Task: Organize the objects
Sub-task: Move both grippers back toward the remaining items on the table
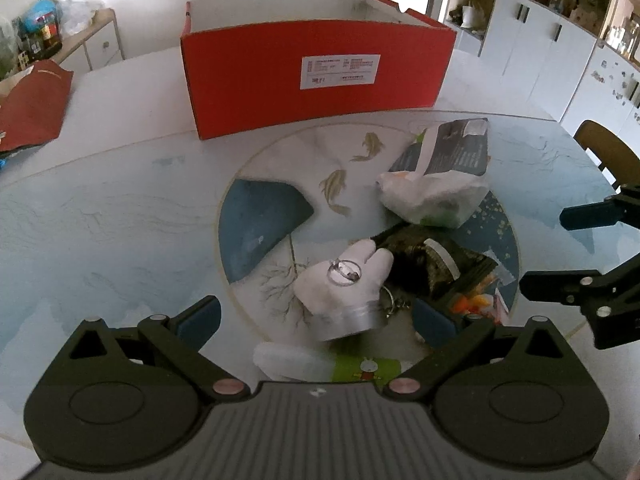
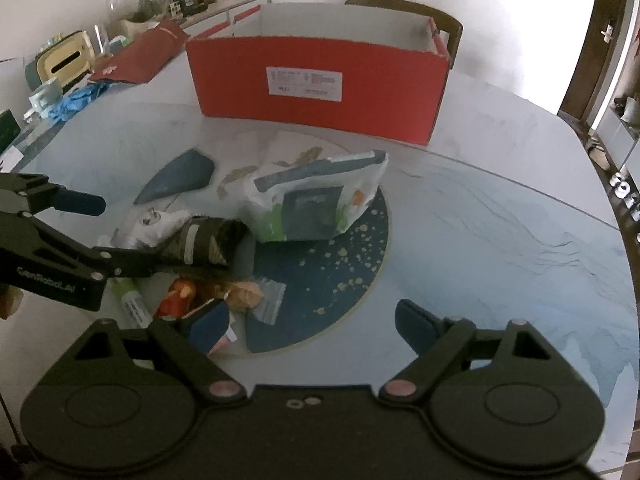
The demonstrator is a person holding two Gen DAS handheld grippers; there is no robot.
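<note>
both grippers wide apart, empty

Left gripper and right gripper tilt downward, jaws apart.

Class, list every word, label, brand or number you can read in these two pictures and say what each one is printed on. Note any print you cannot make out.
"GenRobot.AI", as best it reads: white lettering on the side of the left hand-held gripper.
White label on the red box: rows of print and a barcode, too small to read.
Dark panel on the white bag: print too blurred to read.
Green packet: a cartoon rabbit, no readable words.
</note>
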